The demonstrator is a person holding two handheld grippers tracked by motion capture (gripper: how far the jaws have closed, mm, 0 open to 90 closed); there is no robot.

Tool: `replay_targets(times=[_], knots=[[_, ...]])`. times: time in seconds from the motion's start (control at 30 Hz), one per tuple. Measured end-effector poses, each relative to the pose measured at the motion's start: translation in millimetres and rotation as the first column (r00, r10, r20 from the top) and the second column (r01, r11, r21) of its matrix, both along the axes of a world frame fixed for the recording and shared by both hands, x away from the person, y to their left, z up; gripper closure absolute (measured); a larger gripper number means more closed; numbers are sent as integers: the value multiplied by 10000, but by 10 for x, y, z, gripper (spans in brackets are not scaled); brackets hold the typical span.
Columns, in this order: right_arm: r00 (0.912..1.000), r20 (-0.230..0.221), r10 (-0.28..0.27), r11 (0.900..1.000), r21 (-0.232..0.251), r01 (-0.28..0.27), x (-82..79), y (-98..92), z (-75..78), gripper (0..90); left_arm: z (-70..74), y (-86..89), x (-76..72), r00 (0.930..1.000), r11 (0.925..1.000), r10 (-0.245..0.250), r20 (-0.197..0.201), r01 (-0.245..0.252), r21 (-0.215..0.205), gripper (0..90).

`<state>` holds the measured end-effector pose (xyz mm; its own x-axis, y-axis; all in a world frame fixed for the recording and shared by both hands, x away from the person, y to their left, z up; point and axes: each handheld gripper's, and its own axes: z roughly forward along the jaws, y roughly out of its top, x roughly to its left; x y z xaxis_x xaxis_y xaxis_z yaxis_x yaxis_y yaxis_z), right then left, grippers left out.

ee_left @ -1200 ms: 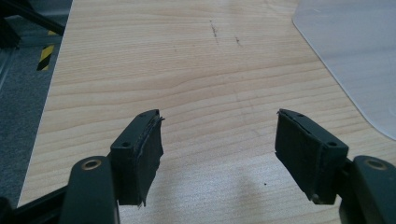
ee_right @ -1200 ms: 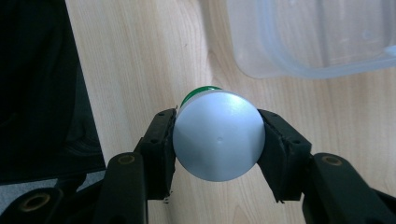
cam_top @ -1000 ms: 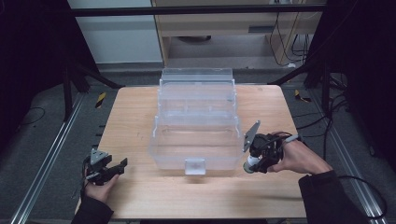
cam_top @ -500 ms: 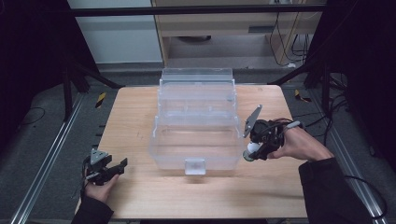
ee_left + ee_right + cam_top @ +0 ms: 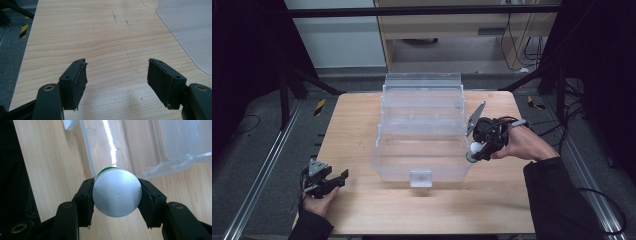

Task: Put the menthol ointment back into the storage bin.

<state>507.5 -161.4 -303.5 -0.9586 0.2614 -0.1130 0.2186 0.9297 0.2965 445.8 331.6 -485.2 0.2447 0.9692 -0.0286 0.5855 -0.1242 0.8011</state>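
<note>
Operator: Since the earlier frame, my right claw [image 5: 475, 151] has travelled away from the worktop's front edge and upward; it now sits against the right wall of the clear plastic box [image 5: 422, 132]. My left claw [image 5: 328, 181] has not shifted.

Observer: Confirm the position of the held item relative to the right claw.

Operator: In the right gripper view the bottle [image 5: 116, 192] sits squarely between the two black pads, one pad pressed on each side, so this claw is clamped on it. The bottle's round end faces the camera. In the high view the bottle [image 5: 474, 150] hangs at the claw's tip, above the wooden worktop [image 5: 362, 115], just beside the box's right front corner.

Observer: Describe the item.

Operator: Round, pale grey-white end face with a small dimple at centre; a green band shows behind its upper edge. I cannot tell its length.

Observer: State of the left claw?

Operator: Jaws stand wide apart with nothing between them, near the worktop's front left corner, well apart from the box.
</note>
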Motion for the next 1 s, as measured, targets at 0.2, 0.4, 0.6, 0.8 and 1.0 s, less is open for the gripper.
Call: replay_targets(times=[0.2, 0.4, 0.6, 0.8, 1.0], knots=[[10000, 32, 33, 10000, 66, -33, 83, 109, -14, 502, 1, -1, 0, 10000, 10000, -21, -12, 21, 17, 313], [9999, -1, 107, 9999, -35, -107, 184, 212, -109, 502, 0, 1, 3, 10000, 10000, -22, -8, 22, -5, 313], [10000, 49, 80, 10000, -53, -80, 253, 289, -214, 502, -1, 2, 4, 10000, 10000, -6, 1, 6, 21, 313], [10000, -44, -10, 9999, -112, 10, 300, 344, -341, 502, -1, 3, 4, 10000, 10000, -7, -1, 7, 25, 313], [9997, -227, -47, 9994, -336, 39, 318, 344, -484, 502, -1, 3, 4, 10000, 10000, -7, -1, 7, 25, 313]])
